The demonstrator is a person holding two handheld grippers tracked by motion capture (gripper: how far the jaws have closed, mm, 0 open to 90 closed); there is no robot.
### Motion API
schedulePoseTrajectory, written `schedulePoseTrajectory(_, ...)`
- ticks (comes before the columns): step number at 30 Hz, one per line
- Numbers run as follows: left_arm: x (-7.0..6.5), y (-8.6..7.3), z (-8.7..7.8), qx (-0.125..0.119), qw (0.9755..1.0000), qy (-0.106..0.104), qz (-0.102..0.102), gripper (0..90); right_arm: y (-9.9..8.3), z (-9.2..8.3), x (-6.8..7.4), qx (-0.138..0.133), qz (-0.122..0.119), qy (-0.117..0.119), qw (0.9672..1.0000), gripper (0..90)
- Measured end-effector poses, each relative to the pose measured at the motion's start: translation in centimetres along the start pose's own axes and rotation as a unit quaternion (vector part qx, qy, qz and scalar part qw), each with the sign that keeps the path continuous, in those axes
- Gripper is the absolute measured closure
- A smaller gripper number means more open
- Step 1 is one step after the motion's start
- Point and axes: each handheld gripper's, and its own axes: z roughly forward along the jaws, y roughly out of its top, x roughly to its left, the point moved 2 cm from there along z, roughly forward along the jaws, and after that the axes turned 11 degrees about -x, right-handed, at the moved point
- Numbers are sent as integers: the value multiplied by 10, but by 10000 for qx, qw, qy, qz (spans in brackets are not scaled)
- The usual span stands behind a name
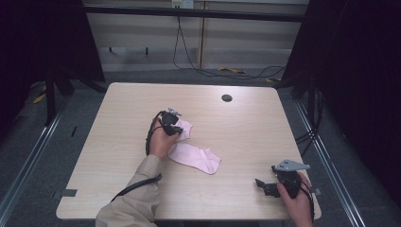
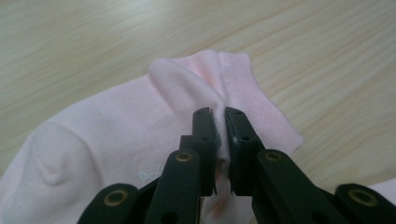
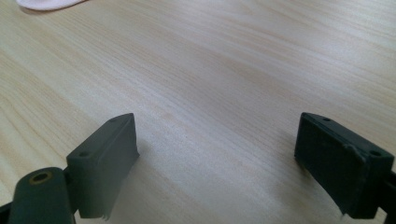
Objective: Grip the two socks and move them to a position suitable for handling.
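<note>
My left gripper (image 2: 220,135) pinches a fold of the pink sock (image 2: 116,130). My right gripper (image 3: 215,158) rests over bare table (image 3: 224,70), jaws spread.

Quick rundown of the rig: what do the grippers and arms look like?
Both are black handheld units. The left gripper has flat rectangular fingers on linkage arms with brass-coloured pivot bushings, and a black cable loops behind it. The right gripper carries a grey three-cornered plate. A beige sleeve covers the left forearm.
</note>
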Motion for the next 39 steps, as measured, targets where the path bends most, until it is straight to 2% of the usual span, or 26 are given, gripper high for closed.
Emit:
schedulePoseTrajectory(1, 1, 1, -3, -46, 10000, 85, 3, 850, 0, 0, 0, -5, -2, 4, 10000, 127)
schedulePoseTrajectory(2, 1, 2, -5, -151, 9998, 80, -75, 850, 0, 0, 0, -5, -2, 4, 10000, 127)
schedulePoseTrajectory(3, 2, 5, -13, -250, 9996, 114, -64, 852, 0, 0, 0, 1, 7, 1, 10000, 127)
schedulePoseTrajectory(4, 2, 5, -13, -250, 9996, 114, -64, 853, 0, 0, 0, 1, 11, 4, 10000, 127)
schedulePoseTrajectory(5, 4, 9, -21, -342, 9993, 75, -162, 853, 0, 0, 0, -1, 11, -2, 10000, 127)
schedulePoseTrajectory(7, 6, 14, -32, -394, 9990, 85, -186, 853, 0, 0, 0, 0, 8, 4, 10000, 127)
schedulePoseTrajectory(8, 6, 14, -32, -394, 9990, 85, -186, 852, 0, 0, 0, -2, -2, 1, 10000, 127)
schedulePoseTrajectory(9, 8, 15, -42, -434, 9987, 53, -270, 852, 0, 0, 0, -1, -2, 0, 10000, 127)
schedulePoseTrajectory(11, 7, 16, -52, -473, 9986, 71, -237, 852, 0, 0, 0, -2, -5, -1, 10000, 127)
schedulePoseTrajectory(13, 7, 17, -56, -507, 9983, 31, -281, 852, 0, 0, 0, -1, -2, -2, 10000, 126)
schedulePoseTrajectory(14, 7, 16, -61, -550, 9979, 8, -335, 852, 0, 0, 0, -1, -3, -1, 10000, 127)
schedulePoseTrajectory(16, 7, 16, -75, -553, 9982, 46, -247, 852, 0, 0, 0, -2, -3, -2, 10000, 126)
schedulePoseTrajectory(18, 6, 15, -79, -630, 9975, 50, -322, 852, 0, 0, 0, -1, -3, 4, 10000, 126)
schedulePoseTrajectory(19, 7, 14, -84, -585, 9979, 47, -264, 852, 0, 0, 0, -3, -5, -2, 10000, 126)
schedulePoseTrajectory(21, 6, 11, -94, -651, 9973, 24, -339, 852, 0, 0, 0, -2, -4, -2, 10000, 126)
schedulePoseTrajectory(24, 5, 7, -112, -726, 9969, 31, -292, 852, 0, 0, 0, -2, -4, -2, 10000, 126)
schedulePoseTrajectory(26, 4, 6, -116, -807, 9961, 33, -343, 852, 0, 0, 0, -1, -4, -3, 10000, 126)
schedulePoseTrajectory(27, 4, 4, -122, -777, 9966, 10, -273, 852, 0, 0, 0, -4, -5, -2, 10000, 126)
schedulePoseTrajectory(29, 2, 2, -130, -845, 9960, 17, -274, 852, 0, 0, 0, -10, -13, 4, 10000, 126)
schedulePoseTrajectory(30, 0, -1, -134, -900, 9954, 32, -334, 852, 0, 0, 0, -10, -13, 4, 10000, 126)
schedulePoseTrajectory(31, -1, -5, -144, -880, 9960, 34, -167, 852, 0, 0, 0, -1, -2, 3, 10000, 126)
schedulePoseTrajectory(34, -5, -10, -152, -926, 9956, 59, -135, 852, 0, 0, 0, -4, -6, -2, 10000, 126)
schedulePoseTrajectory(35, -8, -12, -157, -904, 9959, 44, -62, 852, 0, 0, 0, -4, -6, -2, 10000, 126)
schedulePoseTrajectory(37, -16, -16, -166, -969, 9953, 46, 33, 851, 0, 0, 0, -1, -1, -2, 10000, 126)
schedulePoseTrajectory(38, -25, -22, -175, -987, 9950, 11, 117, 851, 0, 0, 0, -2, -2, -3, 10000, 126)
schedulePoseTrajectory(39, -25, -22, -175, -987, 9950, 11, 117, 851, 0, 0, 0, -2, -2, -3, 10000, 126)
